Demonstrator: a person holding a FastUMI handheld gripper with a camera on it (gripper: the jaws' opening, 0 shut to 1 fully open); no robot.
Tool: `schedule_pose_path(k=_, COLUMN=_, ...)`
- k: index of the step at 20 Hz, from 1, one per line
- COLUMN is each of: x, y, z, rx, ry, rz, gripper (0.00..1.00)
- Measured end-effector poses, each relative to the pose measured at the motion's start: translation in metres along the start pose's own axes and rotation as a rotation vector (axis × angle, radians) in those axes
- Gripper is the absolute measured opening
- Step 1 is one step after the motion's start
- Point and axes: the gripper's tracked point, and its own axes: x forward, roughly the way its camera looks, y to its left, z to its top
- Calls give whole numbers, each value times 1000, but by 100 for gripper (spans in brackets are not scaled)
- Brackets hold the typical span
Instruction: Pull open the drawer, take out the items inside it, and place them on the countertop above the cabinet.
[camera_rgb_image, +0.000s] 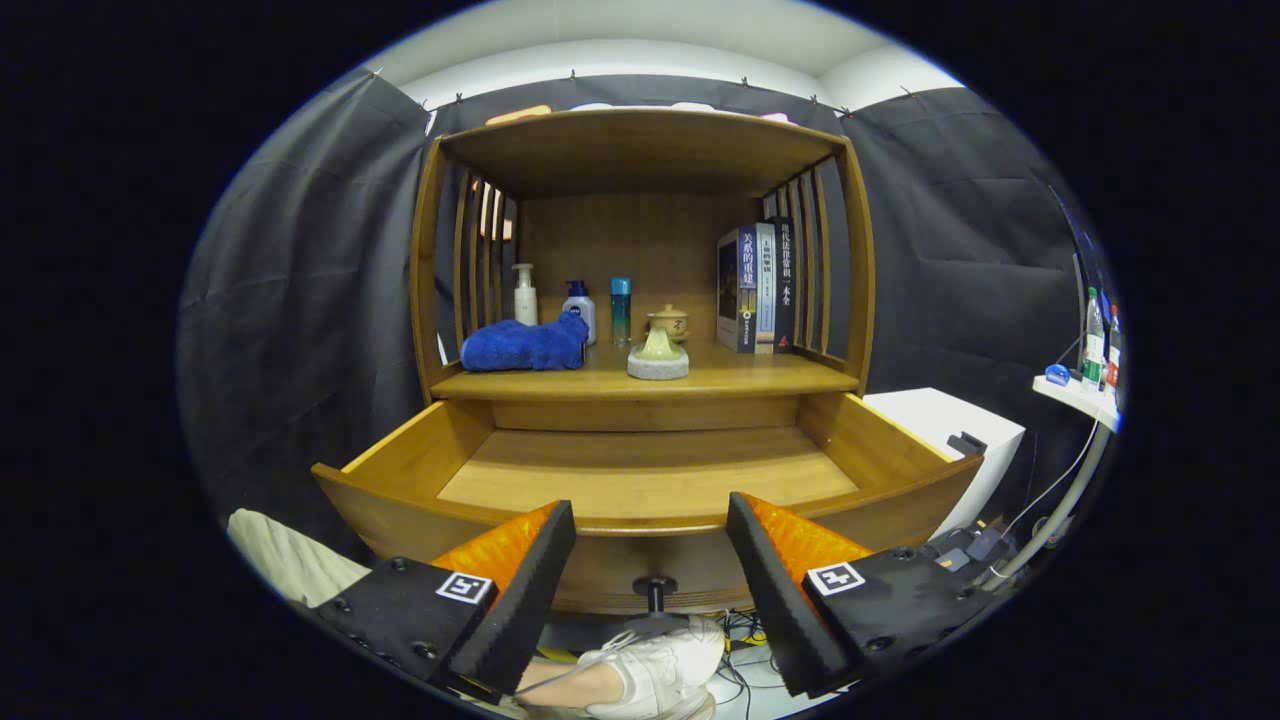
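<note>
The wooden cabinet's drawer (650, 480) is pulled out toward me, and its floor shows bare wood. Its black knob (655, 590) sits on the drawer front, between my fingers. My gripper (650, 540) is open, with nothing between its black foam pads (525, 590), and hovers just in front of the drawer's front rim. On the countertop (740, 378) above the drawer lie a blue towel (525, 345) and a pale yellow piece on a grey round base (658, 358). Behind them stand a white pump bottle (524, 295), a blue-capped white bottle (580, 308), a teal bottle (621, 310) and a small lidded pot (669, 322).
Several books (757, 288) stand upright at the countertop's right end. A white box (950, 430) sits right of the cabinet, with cables on the floor by it. A side shelf (1080, 395) holds bottles. A person's white shoe (665, 665) and trouser leg (285, 560) are below the drawer.
</note>
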Motion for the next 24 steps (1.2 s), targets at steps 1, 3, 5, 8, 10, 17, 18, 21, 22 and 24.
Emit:
schedule_pose_path(k=1, x=-1, y=-1, z=-5, rx=6, ry=5, rz=-1, gripper=99)
schedule_pose_path(k=3, x=-1, y=-1, z=-14, rx=8, ry=16, rz=2, gripper=99)
schedule_pose_path(k=5, x=1, y=-2, z=-13, rx=0, ry=10, rz=2, gripper=99)
schedule_pose_path(k=8, x=1, y=-4, z=-14, rx=7, ry=8, rz=1, gripper=99)
schedule_pose_path(k=10, x=2, y=-4, z=-13, rx=8, ry=5, rz=0, gripper=99)
schedule_pose_path(k=17, x=6, y=-5, z=-16, rx=45, ry=21, rz=8, gripper=99)
schedule_pose_path(k=18, x=9, y=-5, z=-16, rx=53, ry=24, rz=7, gripper=99)
schedule_pose_path(k=21, x=13, y=-8, z=-15, rx=73, ry=23, rz=8, gripper=98)
schedule_pose_path(k=22, x=14, y=-10, z=-13, rx=69, ry=19, rz=1, gripper=98)
schedule_pose_path(k=24, x=16, y=-8, z=-12, rx=45, ry=17, rz=-1, gripper=98)
